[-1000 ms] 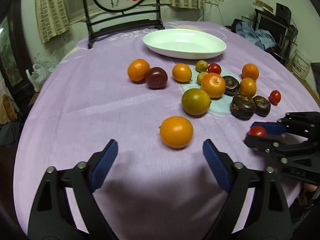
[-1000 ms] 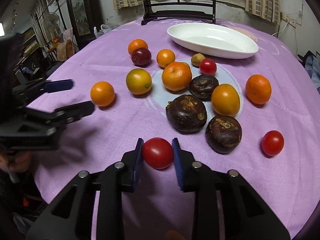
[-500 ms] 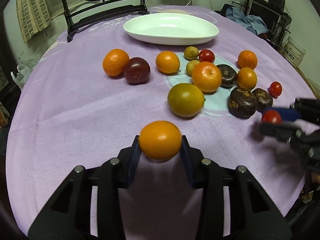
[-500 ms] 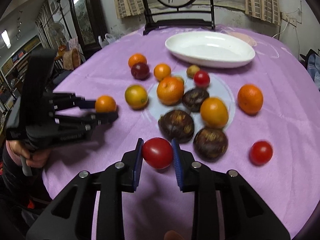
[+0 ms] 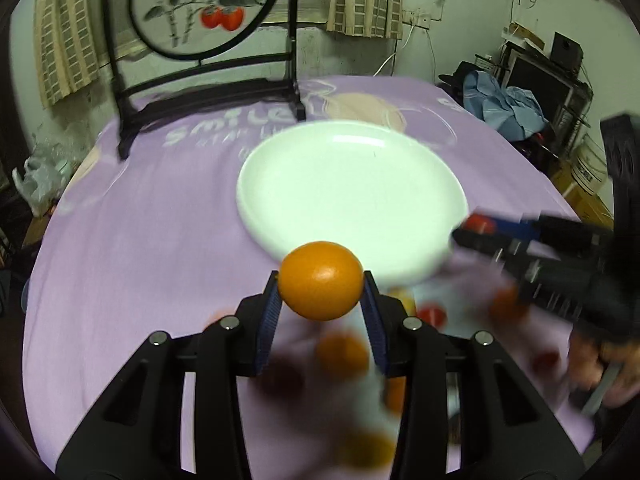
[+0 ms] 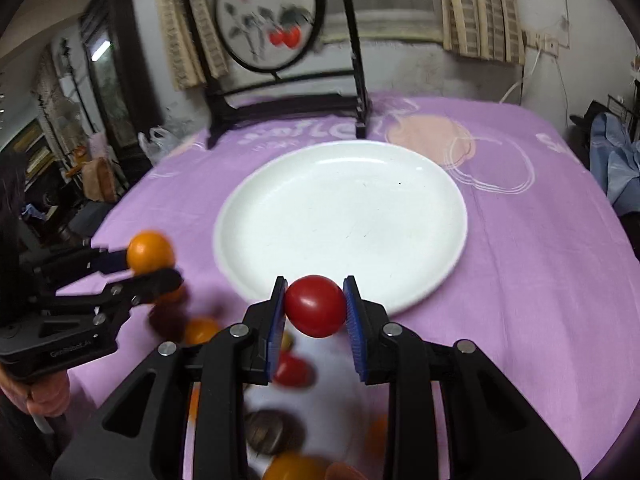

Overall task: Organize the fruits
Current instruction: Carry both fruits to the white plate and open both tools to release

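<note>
Both grippers have come up off the cloth and forward since a second ago, each carrying a fruit toward the white plate (image 5: 352,184), which now fills the middle of both views. Back then the left gripper (image 5: 321,284) stood wide open around an orange fruit (image 5: 321,280) lying on the table; now its blue pads (image 5: 271,312) are clamped on that fruit's sides, holding it in the air at the plate's 6 o'clock rim. The right gripper (image 6: 315,308) stays closed tight on a red tomato (image 6: 315,305), also lifted and hanging over the plate's near rim at 6 o'clock in its own view.

From the left wrist, the right gripper and tomato appear at 3 o'clock, just beside the plate's edge, with the hand (image 5: 600,364) behind it. From the right wrist, the left gripper with its orange fruit sits at 9 o'clock, just off the plate. Remaining fruits (image 6: 200,330) lie blurred on the purple tablecloth (image 6: 540,280) below the fingers. A black stand with a round painted panel (image 6: 264,16) rises at 12 o'clock beyond the plate.
</note>
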A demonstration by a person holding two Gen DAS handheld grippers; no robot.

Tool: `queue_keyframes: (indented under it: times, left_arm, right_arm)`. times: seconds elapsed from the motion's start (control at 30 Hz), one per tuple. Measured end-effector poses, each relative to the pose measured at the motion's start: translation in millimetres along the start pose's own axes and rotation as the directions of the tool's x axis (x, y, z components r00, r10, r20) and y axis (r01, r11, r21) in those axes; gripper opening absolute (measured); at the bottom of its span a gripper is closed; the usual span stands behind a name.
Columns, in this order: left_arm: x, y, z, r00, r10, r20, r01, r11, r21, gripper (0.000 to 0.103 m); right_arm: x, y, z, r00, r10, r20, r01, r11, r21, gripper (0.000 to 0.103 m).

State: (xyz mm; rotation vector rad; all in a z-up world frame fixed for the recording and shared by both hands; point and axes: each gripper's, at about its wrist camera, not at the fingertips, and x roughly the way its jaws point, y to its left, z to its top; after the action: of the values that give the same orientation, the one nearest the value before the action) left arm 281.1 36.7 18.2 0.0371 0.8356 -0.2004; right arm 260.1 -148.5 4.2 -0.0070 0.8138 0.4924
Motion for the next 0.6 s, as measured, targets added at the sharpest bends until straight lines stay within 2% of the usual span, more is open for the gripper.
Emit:
queue_keyframes:
  times: [0.07, 0.17, 0.4, 0.43, 0.47, 0.5, 0.53, 0.57, 0.6]
  left_arm:
    - [29, -3, 21, 0.999, 0.013, -0.029, -0.013, 1.0, 0.0, 0.04]
    - [58, -3, 35, 0.997, 0.028, -0.069, -0.028, 1.0, -0.005, 0.04]
    - [91, 1, 35, 0.989, 0.068, -0.128, -0.067, 0.998, 0.01, 0.04]
    - [91, 1, 34, 0.989, 0.071, -0.131, -0.071, 0.997, 0.011, 0.041]
    - [90, 1, 34, 0.988, 0.08, -0.128, -0.079, 0.997, 0.015, 0.045]
    - [87, 1, 33, 0.988, 0.097, -0.117, -0.095, 0.995, 0.024, 0.058]
    - [81, 0, 33, 0.988, 0.123, -0.095, -0.121, 0.992, 0.03, 0.063]
    - [70, 0, 33, 0.987, 0.15, -0.059, -0.149, 0.988, 0.034, 0.074]
    - [63, -1, 33, 0.987, 0.152, -0.045, -0.151, 0.988, 0.033, 0.08]
  right_arm:
    - [20, -5, 7, 0.999, -0.028, -0.032, 0.028, 1.0, -0.004, 0.029]
    - [38, -11, 12, 0.997, -0.022, -0.07, 0.023, 1.0, 0.007, 0.029]
    - [61, -10, 13, 0.993, -0.036, -0.11, 0.033, 0.999, -0.025, 0.03]
    - [61, -8, 13, 0.994, -0.038, -0.104, 0.035, 0.999, -0.031, 0.035]
    - [61, -8, 13, 0.994, -0.043, -0.099, 0.04, 0.999, -0.037, 0.04]
    - [58, -7, 14, 0.994, -0.049, -0.094, 0.045, 0.998, -0.041, 0.044]
    - [54, -7, 14, 0.995, -0.048, -0.088, 0.045, 0.998, -0.042, 0.049]
    - [48, -8, 15, 0.996, -0.047, -0.073, 0.044, 0.998, -0.04, 0.053]
    - [39, -8, 14, 0.998, -0.044, -0.052, 0.043, 0.998, -0.038, 0.054]
